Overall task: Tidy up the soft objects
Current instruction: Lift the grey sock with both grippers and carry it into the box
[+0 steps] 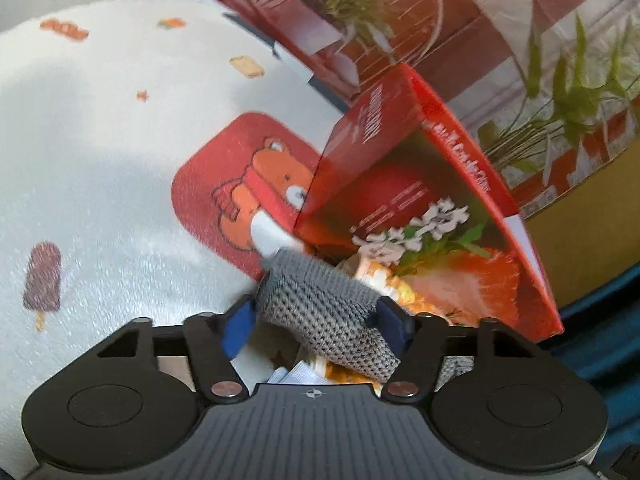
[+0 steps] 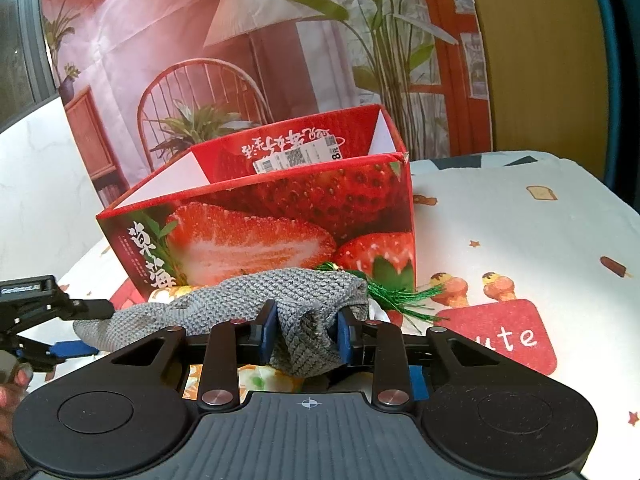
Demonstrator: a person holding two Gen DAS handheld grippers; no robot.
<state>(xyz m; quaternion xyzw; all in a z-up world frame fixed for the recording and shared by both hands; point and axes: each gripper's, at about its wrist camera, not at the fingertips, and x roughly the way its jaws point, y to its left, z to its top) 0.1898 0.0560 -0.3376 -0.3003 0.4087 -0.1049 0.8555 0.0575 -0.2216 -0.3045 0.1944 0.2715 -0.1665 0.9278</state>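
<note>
both grippers clamp one grey knitted sock, likely to stretch or fold it before it goes into the box. in the right wrist view the right gripper (image 2: 306, 334) pinches a bunched end of the grey sock (image 2: 276, 292) at lower centre, while the left gripper (image 2: 60, 326) holds the other end at the left edge. the sock is coarse, limp knit, lying just in front of the open strawberry box (image 2: 280, 216) on a white printed cloth (image 2: 520, 220).
</note>
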